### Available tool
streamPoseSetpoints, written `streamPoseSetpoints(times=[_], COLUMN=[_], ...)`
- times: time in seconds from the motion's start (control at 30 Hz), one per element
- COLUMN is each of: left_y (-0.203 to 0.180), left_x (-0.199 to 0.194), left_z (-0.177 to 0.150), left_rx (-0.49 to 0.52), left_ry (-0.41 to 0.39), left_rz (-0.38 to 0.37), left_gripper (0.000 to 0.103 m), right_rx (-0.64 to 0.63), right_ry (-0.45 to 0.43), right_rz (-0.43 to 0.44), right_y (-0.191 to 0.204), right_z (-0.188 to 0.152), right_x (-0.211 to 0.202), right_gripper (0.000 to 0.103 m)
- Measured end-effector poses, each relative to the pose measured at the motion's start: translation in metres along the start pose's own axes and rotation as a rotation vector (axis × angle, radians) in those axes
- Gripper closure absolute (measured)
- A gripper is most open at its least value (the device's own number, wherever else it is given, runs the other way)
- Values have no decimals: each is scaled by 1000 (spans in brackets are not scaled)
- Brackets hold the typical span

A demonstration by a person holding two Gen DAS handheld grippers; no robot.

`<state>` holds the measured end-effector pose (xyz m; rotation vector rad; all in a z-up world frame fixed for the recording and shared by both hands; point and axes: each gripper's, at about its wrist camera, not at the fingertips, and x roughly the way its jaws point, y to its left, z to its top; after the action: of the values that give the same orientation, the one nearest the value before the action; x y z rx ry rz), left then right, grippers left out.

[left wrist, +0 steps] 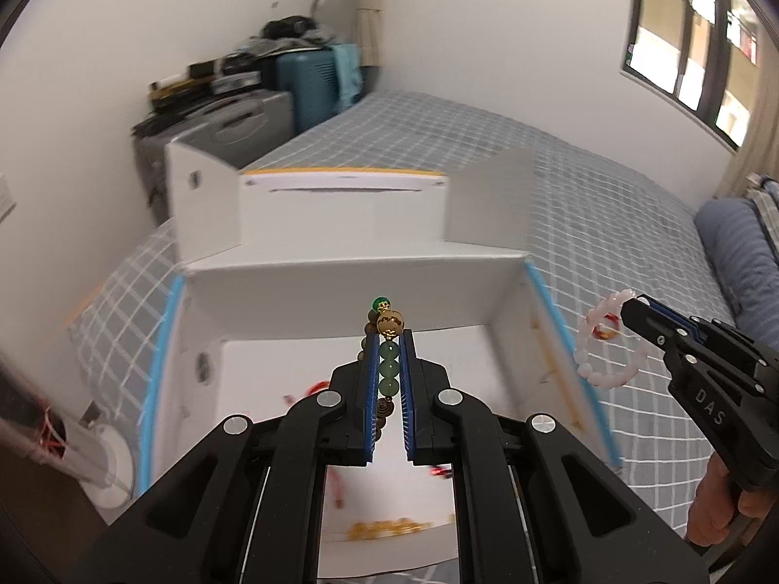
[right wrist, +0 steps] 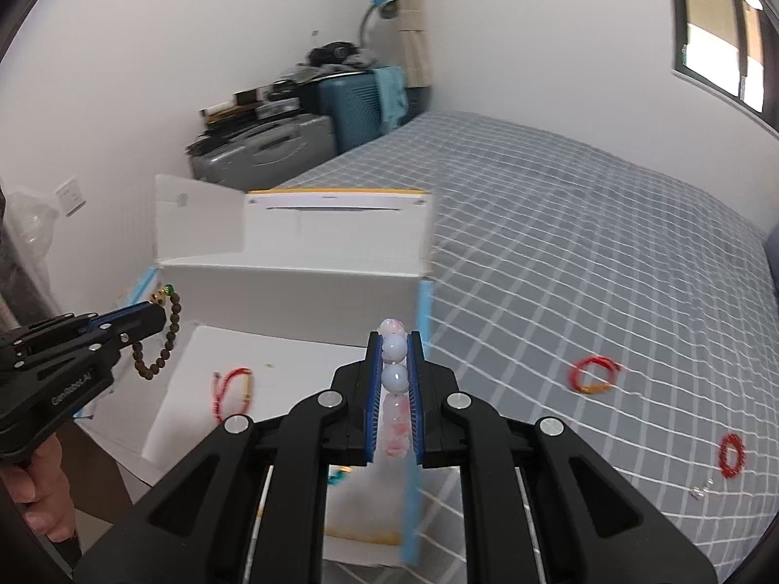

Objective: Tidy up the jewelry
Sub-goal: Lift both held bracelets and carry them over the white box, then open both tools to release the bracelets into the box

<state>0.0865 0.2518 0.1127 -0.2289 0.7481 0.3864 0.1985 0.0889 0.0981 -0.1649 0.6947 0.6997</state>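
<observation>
My left gripper point(left wrist: 389, 336) is shut on a green and brown bead bracelet point(left wrist: 388, 365) and hangs above the open white box point(left wrist: 341, 282). In the right wrist view that same bracelet point(right wrist: 168, 340) dangles from the left gripper point(right wrist: 158, 314) at the box's left side. My right gripper point(right wrist: 395, 338) is shut on a pink and white bead bracelet point(right wrist: 394, 379) over the box's right wall. From the left wrist view the pink bracelet point(left wrist: 608, 345) droops from the right gripper point(left wrist: 628, 304), just right of the box.
Inside the box lie a red cord bracelet point(right wrist: 233, 384) and a gold chain point(left wrist: 384, 528). On the checked bedspread point(right wrist: 584, 243) to the right lie a red and gold bracelet point(right wrist: 591, 374), a red bead ring point(right wrist: 732, 455) and a small silver piece point(right wrist: 701, 490). Suitcases point(right wrist: 292, 141) stand beyond the bed.
</observation>
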Motion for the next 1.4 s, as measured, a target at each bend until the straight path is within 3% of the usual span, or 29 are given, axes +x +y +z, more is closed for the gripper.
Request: streamPoseSetpoints(times=[0.43, 0.97, 1.23, 1.4], left_y=[57, 76, 74, 76], left_x=[34, 70, 71, 67], left_z=[-36, -64, -62, -62], left_rx=[-64, -79, -80, -92], left_ry=[97, 209, 221, 212], left_rz=[45, 63, 65, 63], left_gripper=[96, 96, 95, 91], right_rx=[-47, -21, -26, -19], right_ry=[114, 230, 243, 236], right_rz=[37, 15, 8, 13], right_y=[62, 69, 69, 69], right_z=[-26, -52, -53, -51], right_x=[56, 99, 101, 98], right_gripper=[94, 94, 94, 88])
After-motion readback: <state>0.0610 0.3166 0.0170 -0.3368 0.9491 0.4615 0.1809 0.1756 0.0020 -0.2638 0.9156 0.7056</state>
